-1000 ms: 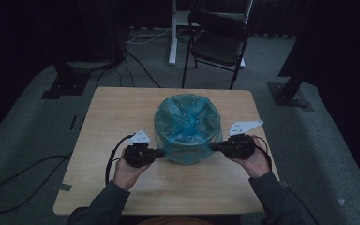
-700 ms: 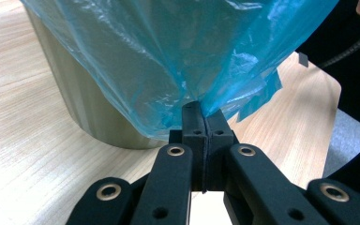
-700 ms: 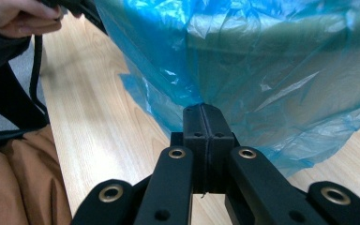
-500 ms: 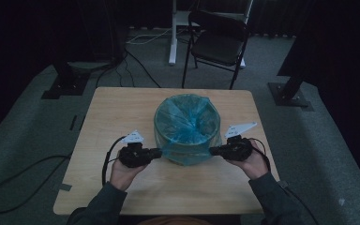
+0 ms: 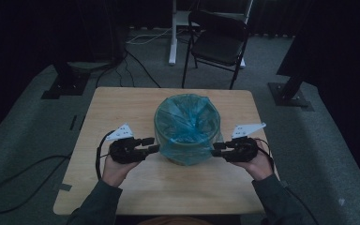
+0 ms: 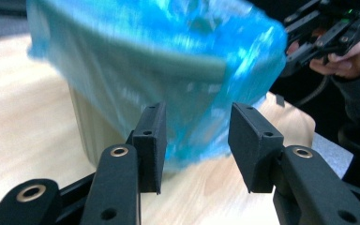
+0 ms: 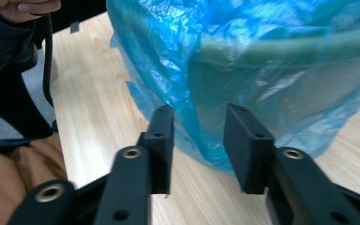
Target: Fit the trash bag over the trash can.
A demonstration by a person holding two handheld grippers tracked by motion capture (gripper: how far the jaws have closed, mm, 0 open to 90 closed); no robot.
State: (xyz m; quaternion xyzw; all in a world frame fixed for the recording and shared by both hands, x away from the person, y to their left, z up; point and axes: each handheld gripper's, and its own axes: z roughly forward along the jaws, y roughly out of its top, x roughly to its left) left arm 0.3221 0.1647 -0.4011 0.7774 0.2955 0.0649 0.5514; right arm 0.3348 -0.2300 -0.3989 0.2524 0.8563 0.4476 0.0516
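Evidently the job is fitting the blue bag (image 5: 187, 123) over the bin (image 5: 183, 157), which stands near the middle of the bench (image 5: 122, 101). The bag already lines the bin and its edge hangs down outside the rim, loose and crinkled. The left gripper (image 5: 151, 145) sits just left of the bin and the right gripper (image 5: 217, 149) just right of it, both low by the hanging skirt of the bag. In each gripper view the jaws stand parted with nothing between them, the film just beyond their tips.

To do this step well, I judge each gripper should pinch only the loose film below the rim, not the bin wall, and both should draw down evenly so the bag seats without skewing. The film looks thin, so a hard tug could tear it or tip the light bin; a gentle, matched pull from both sides seems safer. The left gripper view is blurred, so the exact gap to the film there is hard to tell.

Around the bench, a black chair (image 5: 218, 42) stands on the far side and cables (image 5: 136, 61) lie on the grey floor (image 5: 23, 126), all well apart from the work. Nothing else on the bench blocks either gripper.
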